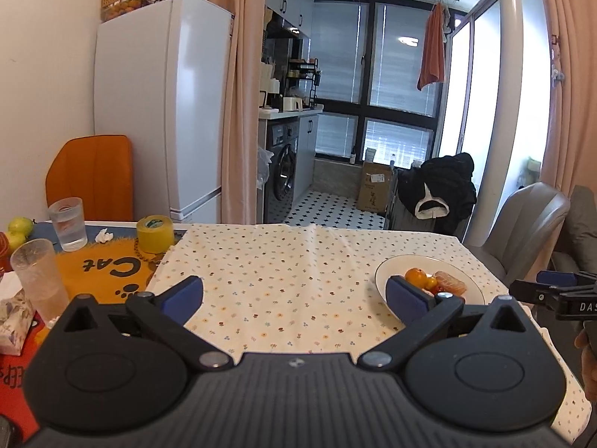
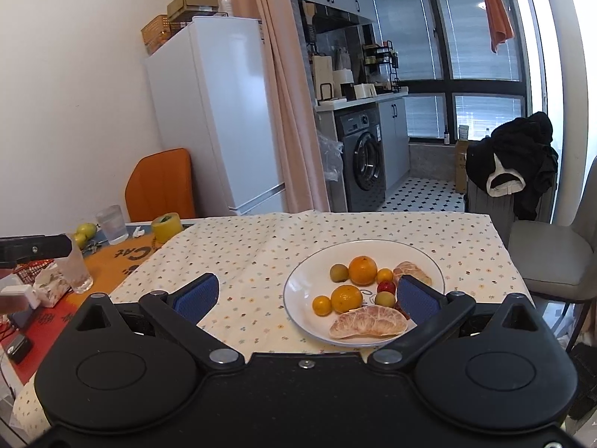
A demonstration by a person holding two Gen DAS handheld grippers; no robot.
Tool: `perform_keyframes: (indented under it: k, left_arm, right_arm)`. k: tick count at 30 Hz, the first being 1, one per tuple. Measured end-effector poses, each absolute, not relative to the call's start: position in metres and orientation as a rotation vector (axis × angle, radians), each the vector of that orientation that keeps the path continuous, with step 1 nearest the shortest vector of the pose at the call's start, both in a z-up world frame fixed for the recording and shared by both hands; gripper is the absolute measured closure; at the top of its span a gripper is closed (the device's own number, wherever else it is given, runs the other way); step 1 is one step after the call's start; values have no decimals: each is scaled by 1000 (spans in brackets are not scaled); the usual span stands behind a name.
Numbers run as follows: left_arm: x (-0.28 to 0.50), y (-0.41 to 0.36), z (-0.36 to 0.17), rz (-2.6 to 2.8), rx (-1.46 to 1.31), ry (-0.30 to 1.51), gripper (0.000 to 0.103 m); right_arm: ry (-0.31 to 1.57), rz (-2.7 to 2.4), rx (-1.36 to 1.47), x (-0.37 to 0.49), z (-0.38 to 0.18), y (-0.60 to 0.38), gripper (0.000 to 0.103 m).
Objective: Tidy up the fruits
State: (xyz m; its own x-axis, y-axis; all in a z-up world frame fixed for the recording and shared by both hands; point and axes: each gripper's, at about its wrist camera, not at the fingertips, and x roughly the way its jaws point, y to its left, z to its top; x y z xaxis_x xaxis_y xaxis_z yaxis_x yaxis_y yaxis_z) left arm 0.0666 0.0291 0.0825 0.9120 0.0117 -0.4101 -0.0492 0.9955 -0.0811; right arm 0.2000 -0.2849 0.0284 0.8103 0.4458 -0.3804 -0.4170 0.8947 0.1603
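A white plate (image 2: pixel 298 291) on the dotted tablecloth carries two oranges (image 2: pixel 362 270), small yellow and green fruits (image 2: pixel 338 272), a red one (image 2: pixel 386 287) and two peeled citrus segments (image 2: pixel 367 323). My right gripper (image 2: pixel 306 296) hangs open just in front of the plate, its right finger over the plate's right side, nothing between the pads. In the left wrist view the plate (image 1: pixel 384 274) lies to the right, partly hidden by a finger. My left gripper (image 1: pixel 294 293) is open over bare cloth. The right gripper (image 1: pixel 552 291) shows at the far right edge.
At the table's left stand two glasses (image 1: pixel 69 224), a yellow tape roll (image 1: pixel 155 233), green fruits (image 1: pixel 18 229), a tissue pack (image 1: pixel 13 321) and a red wire basket (image 2: pixel 31 268). A grey chair (image 2: pixel 552 257) stands right of the table, an orange chair (image 1: pixel 91 177) behind.
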Motion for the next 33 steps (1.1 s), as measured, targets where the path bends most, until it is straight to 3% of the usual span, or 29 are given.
perform_keyframes:
  k: [15,33]
  left_arm:
    - [21,17,71,73,-139,461,0]
    - [26,-11,49,86,-75,528,0]
  right_arm:
    - [464,416,85,164,28,-285,0]
    - [511,401,20,149,14,-262,0]
